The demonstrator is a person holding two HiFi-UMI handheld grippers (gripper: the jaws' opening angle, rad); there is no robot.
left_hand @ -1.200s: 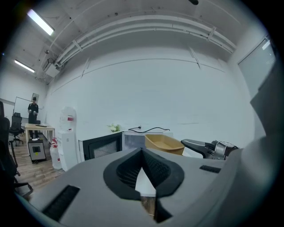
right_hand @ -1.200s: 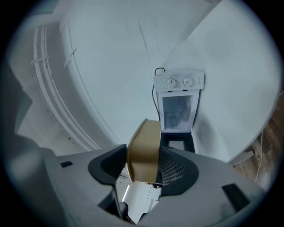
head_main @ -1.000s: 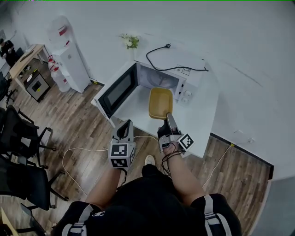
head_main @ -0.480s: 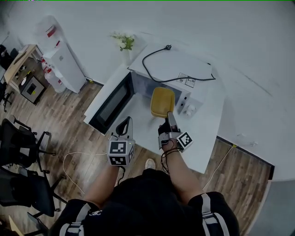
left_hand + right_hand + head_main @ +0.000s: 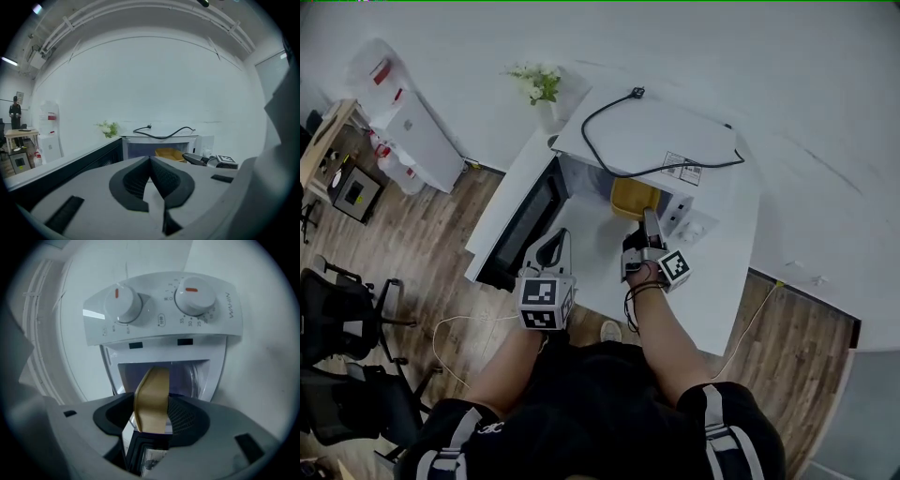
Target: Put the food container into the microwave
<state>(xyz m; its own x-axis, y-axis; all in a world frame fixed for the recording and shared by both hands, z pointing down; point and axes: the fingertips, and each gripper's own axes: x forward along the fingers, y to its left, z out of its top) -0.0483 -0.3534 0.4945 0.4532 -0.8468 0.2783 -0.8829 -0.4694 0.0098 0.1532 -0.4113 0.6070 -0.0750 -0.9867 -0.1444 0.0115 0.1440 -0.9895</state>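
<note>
A white microwave (image 5: 661, 141) stands on a white table (image 5: 727, 272), its door (image 5: 520, 225) swung open to the left. The yellow food container (image 5: 633, 197) pokes into the oven's opening, its far end under the roof. My right gripper (image 5: 649, 230) is shut on the container's near rim. In the right gripper view the container (image 5: 152, 397) stands edge-on between the jaws of the right gripper (image 5: 152, 413), with the cavity behind and two dials (image 5: 161, 305) above. My left gripper (image 5: 548, 258) hovers by the door's edge, shut and empty; in its own view the left gripper (image 5: 150, 159) faces the container (image 5: 169, 153).
A black power cord (image 5: 647, 141) lies looped on the microwave's top. A small plant (image 5: 539, 86) sits at the table's back left corner. On the wooden floor to the left are a water dispenser (image 5: 403, 122), black office chairs (image 5: 337, 319) and a white cable (image 5: 459, 328).
My right gripper has carried the yellow container forward from the open table into the microwave's opening. The head view has come closer; the left gripper holds its place by the door.
</note>
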